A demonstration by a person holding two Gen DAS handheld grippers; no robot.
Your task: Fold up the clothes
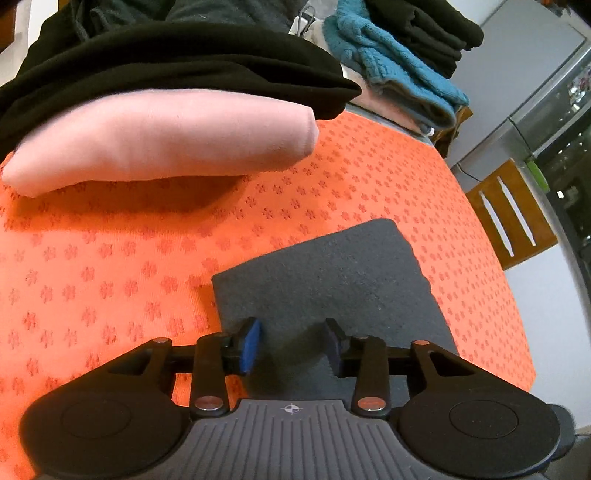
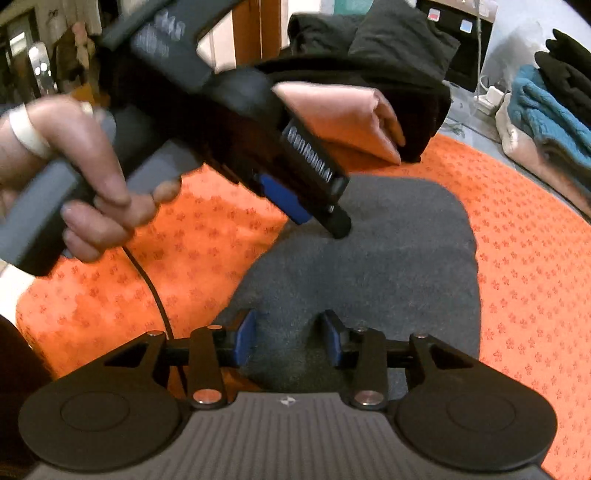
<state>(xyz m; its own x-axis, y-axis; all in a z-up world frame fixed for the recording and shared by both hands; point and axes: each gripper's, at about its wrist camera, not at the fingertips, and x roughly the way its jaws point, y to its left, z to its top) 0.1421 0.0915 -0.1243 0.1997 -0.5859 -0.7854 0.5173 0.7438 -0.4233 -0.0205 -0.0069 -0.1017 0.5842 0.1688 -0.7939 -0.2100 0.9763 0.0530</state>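
Both pairs of fingers stand parted with nothing clamped between them; the left gripper [image 1: 293, 345] hovers low over the near edge of a folded dark grey garment [image 1: 332, 273], its blue-padded fingers [image 1: 251, 345] apart and the grey fabric showing through the gap, though whether the tips rest on the cloth cannot be told; the right gripper [image 2: 288, 338] likewise hangs released above the same grey garment [image 2: 376, 266], fingers [image 2: 245, 334] spread over the cloth's near side; ahead of the right fingers and to their left, the other gripper [image 2: 325, 206] reaches down toward the grey piece, carried by a hand [image 2: 74, 177] wrapped around its grey handle, a pale band on one finger and a black cable [image 2: 151, 280] trailing below; under the garment lies an orange cloth [image 1: 110, 258] patterned with small flowers, covering the table; beyond the left fingers, further out, a folded pink garment [image 1: 166, 144] sits on the orange cloth with black clothing [image 1: 166, 66] stacked on top of it; far to the right of the fingers, a teal knitted piece [image 1: 391, 62] lies beneath more folded black clothes [image 1: 428, 33]; past the table edge on the right, a wooden chair back [image 1: 509, 214] shows.
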